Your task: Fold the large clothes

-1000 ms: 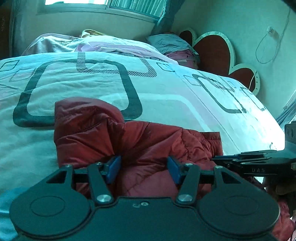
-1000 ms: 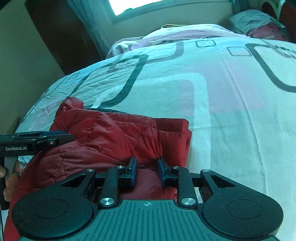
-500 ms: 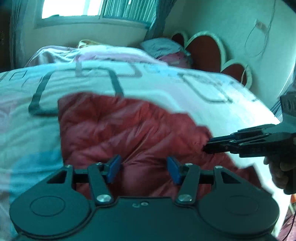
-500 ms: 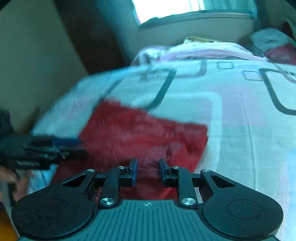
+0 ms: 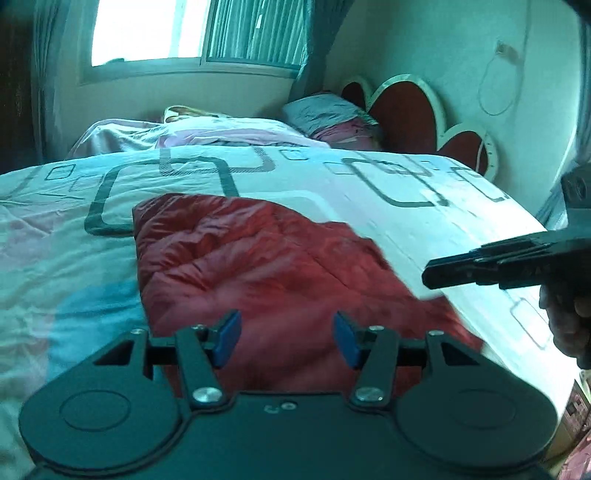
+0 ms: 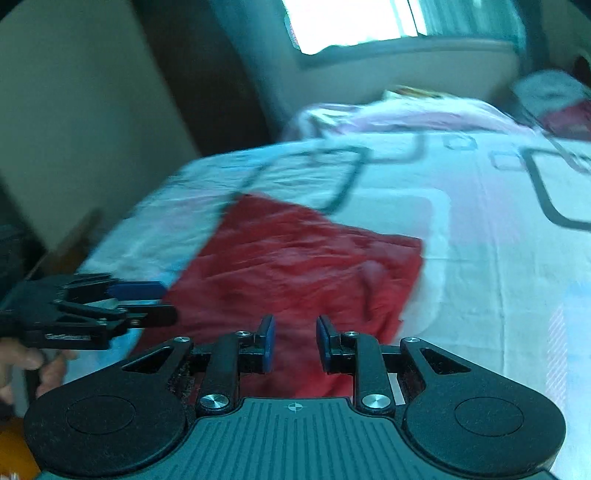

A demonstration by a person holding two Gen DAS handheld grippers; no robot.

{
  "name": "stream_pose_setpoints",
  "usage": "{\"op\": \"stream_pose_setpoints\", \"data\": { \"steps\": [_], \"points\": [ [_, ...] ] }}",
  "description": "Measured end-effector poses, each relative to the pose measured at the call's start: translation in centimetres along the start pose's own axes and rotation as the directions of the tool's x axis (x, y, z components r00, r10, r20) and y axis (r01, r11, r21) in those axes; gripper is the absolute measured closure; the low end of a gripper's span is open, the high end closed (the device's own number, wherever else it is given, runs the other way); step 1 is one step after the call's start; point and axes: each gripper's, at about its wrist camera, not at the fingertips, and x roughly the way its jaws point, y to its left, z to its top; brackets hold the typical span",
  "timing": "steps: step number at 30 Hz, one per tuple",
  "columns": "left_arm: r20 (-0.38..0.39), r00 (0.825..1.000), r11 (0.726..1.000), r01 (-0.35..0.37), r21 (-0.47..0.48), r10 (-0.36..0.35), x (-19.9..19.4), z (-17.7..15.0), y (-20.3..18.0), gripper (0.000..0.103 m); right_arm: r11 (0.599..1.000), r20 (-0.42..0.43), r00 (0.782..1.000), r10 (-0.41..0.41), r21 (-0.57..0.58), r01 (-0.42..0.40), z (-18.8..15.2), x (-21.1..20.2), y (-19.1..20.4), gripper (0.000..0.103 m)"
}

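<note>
A dark red puffy jacket (image 5: 258, 266) lies folded in a rough rectangle on the patterned bed cover (image 5: 369, 192). My left gripper (image 5: 287, 338) hangs above its near part, blue pads wide apart with nothing between them. The right gripper (image 5: 443, 273) reaches in from the right, held by a hand (image 5: 565, 325), off the jacket's right edge. In the right wrist view the jacket (image 6: 295, 266) lies ahead and below my right gripper (image 6: 295, 343), whose pads stand a narrow gap apart, holding nothing. The left gripper (image 6: 155, 302) shows at the left, beside the jacket's left edge.
Pillows (image 5: 325, 114) and bunched pink bedding (image 5: 207, 133) lie at the far end under a window (image 5: 147, 33). A heart-shaped headboard (image 5: 402, 114) stands against the right wall. The bed's right edge (image 5: 546, 332) drops off near the hand. A dark wall (image 6: 74, 110) runs along the left.
Both grippers have risen and drawn back from the jacket. It was bunched up against the pads a second ago and now lies flatter and farther below them.
</note>
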Motion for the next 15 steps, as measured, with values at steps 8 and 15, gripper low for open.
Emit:
{"op": "stream_pose_setpoints", "data": {
  "steps": [8,15],
  "points": [
    [-0.086,0.994,0.997,-0.065,-0.042,0.061,0.6,-4.7,-1.6,0.051,0.990,-0.099,0.995,-0.019,-0.138,0.005,-5.5,1.4,2.8,0.078],
    [-0.094,0.991,0.994,-0.102,-0.036,0.098,1.7,-6.2,-1.3,0.050,0.995,-0.139,0.989,-0.050,-0.088,0.038,-8.3,3.7,1.4,0.078]
  ]
}}
